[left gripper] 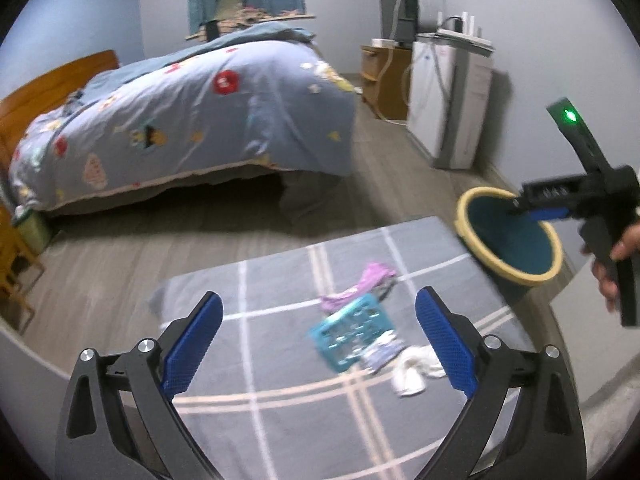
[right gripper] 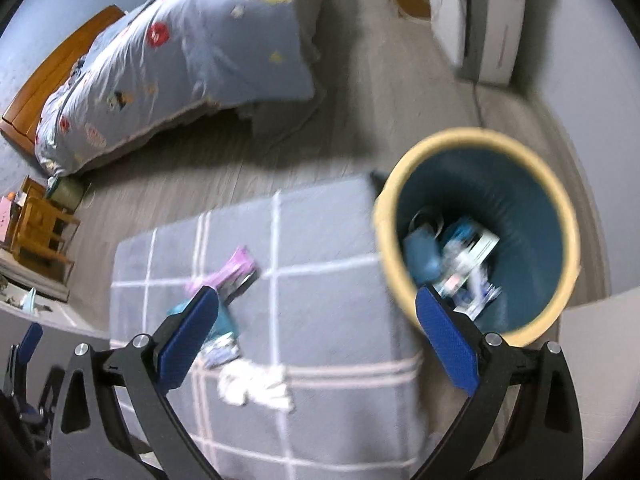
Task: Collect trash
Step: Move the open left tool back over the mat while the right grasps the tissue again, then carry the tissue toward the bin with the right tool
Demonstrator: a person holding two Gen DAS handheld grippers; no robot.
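Note:
A dark teal trash bin with a cream rim (left gripper: 492,276) (right gripper: 384,248) stands at the right end of a grey checked table (left gripper: 280,412) (right gripper: 328,320). Trash (right gripper: 460,264) lies inside the bin. On the table lie a purple wrapper (left gripper: 366,284) (right gripper: 230,270), a teal packet (left gripper: 350,330) (right gripper: 224,326), a small bluish wrapper (left gripper: 380,354) (right gripper: 220,354) and a crumpled white tissue (left gripper: 414,372) (right gripper: 256,386). My left gripper (left gripper: 320,336) is open above the table, in front of the trash. My right gripper (right gripper: 316,340) is open and empty beside the bin; in the left wrist view (left gripper: 520,206) it hangs over the bin's mouth.
A bed with a blue patterned quilt (left gripper: 188,120) (right gripper: 172,60) stands beyond the table across a wooden floor. A white appliance (left gripper: 448,96) (right gripper: 480,16) and a wooden cabinet (left gripper: 384,76) line the right wall. Wooden furniture (right gripper: 40,228) stands at far left.

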